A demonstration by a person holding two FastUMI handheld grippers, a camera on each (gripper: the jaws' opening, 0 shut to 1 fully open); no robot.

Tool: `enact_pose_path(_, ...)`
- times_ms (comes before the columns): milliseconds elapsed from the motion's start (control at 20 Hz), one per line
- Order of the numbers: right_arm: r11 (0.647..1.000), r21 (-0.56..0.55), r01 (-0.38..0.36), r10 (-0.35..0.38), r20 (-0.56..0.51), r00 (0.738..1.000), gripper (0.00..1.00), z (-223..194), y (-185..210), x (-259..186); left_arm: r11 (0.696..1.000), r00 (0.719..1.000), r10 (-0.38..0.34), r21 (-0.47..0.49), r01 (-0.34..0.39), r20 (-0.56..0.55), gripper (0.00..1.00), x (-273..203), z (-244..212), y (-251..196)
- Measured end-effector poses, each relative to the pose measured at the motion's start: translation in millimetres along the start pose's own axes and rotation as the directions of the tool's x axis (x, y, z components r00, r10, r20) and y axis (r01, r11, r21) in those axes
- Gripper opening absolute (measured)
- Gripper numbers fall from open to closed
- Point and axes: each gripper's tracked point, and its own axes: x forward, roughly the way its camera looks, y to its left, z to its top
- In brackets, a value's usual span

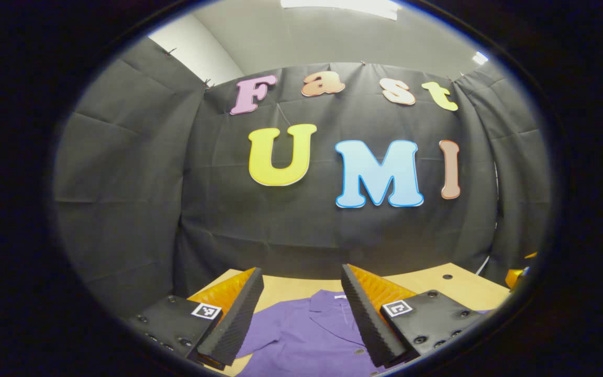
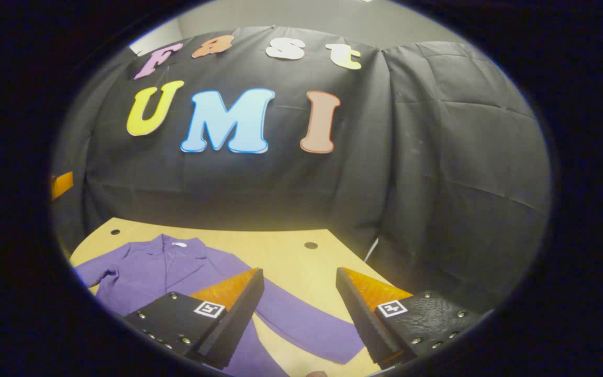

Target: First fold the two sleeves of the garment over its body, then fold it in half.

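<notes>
Garment (image 2: 176,272) flat on table (image 2: 291,256), collar toward far wall. One sleeve (image 2: 301,324) stretched out to right over tabletop. Both grippers (image 1: 301,314) (image 2: 299,314) near, above garment, fingers apart.

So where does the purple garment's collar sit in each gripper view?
Left gripper view: the collar sits at bottom centre, between the open left gripper's fingers.
Right gripper view: the collar is at lower left, beyond the open right gripper.
Shared landmark: the white neck label at the collar, on the wooden table.
</notes>
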Motion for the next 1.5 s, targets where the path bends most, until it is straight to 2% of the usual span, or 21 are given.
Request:
enact_pose_path(250,0.995,0.043,0.089,-0.082,-0.148,0.986,0.9,-50.6,-39.0,7.0,0.999,1.0,-0.022,0.023,0.022,0.007,0.96,7.1,4.1,-12.8)
enact_pose_path(450,0.982,0.081,0.169,-0.141,-0.273,0.952,0.9,-89.6,-66.4,13.6,1.0,0.999,-0.029,0.012,0.029,-0.014,0.96,12.4,-2.9,-17.5)
enact_pose_path(650,0.966,0.114,0.232,-0.168,-0.407,0.898,0.9,-131.8,-79.6,21.7,1.0,0.999,-0.016,0.012,0.017,-0.039,0.96,13.7,-12.2,-13.0)
enact_pose_path(800,0.95,0.132,0.284,-0.181,-0.507,0.843,0.9,-159.7,-85.9,34.9,1.0,0.999,-0.001,0.026,0.002,-0.043,0.96,11.0,-12.6,-7.7)
enact_pose_path(900,0.939,0.15,0.309,-0.172,-0.572,0.802,0.91,-181.6,-83.9,40.0,0.999,0.999,0.007,0.035,-0.005,-0.051,0.96,7.9,-14.5,-3.8)
enact_pose_path(1000,0.928,0.177,0.328,-0.159,-0.609,0.777,0.91,-200.9,-82.8,43.7,0.999,0.998,0.015,0.039,-0.013,-0.056,0.96,5.3,-17.5,-0.8)
enact_pose_path(1200,0.912,0.206,0.354,-0.147,-0.643,0.752,0.91,-217.7,-82.4,46.1,0.999,0.998,0.033,0.037,-0.03,-0.059,0.96,0.5,-19.0,6.8)
enact_pose_path(1500,0.917,0.199,0.345,-0.128,-0.674,0.728,0.91,-230.3,-74.0,47.9,0.998,0.997,0.049,0.036,-0.046,-0.064,0.96,-2.7,-22.3,16.6)
